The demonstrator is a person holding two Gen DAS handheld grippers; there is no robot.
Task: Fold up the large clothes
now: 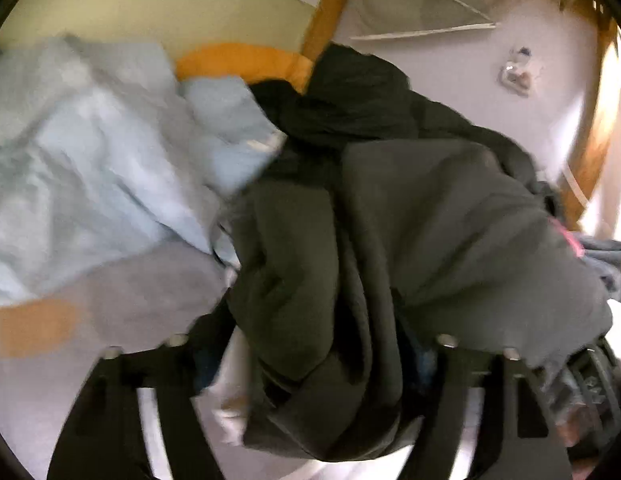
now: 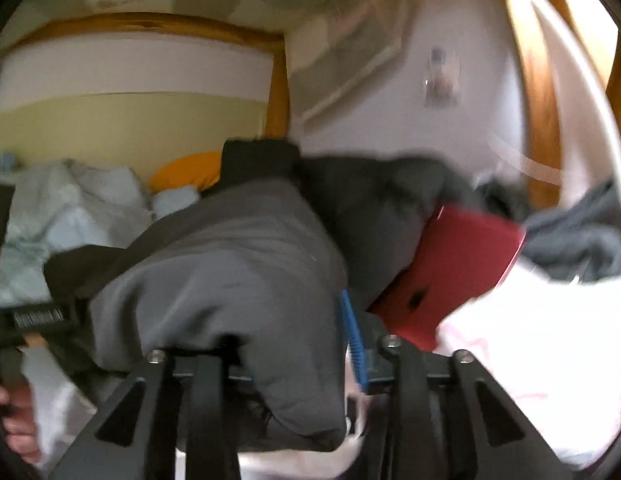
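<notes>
Garment mid-fold: a dark grey garment [image 1: 430, 220] lies bunched on the bed [image 1: 142, 292], right of the pale blue bedding [image 1: 90, 152]. Left gripper [image 1: 310, 360] stands wide around a fold; right gripper [image 2: 286, 344] straddles thick cloth, grip uncertain, probably releasing it.

No readable text, white lettering on the black bar [image 2: 38, 317] at left too blurred

Dark grey garment [image 1: 430, 220] lies bunched in thick folds on bed.
</notes>
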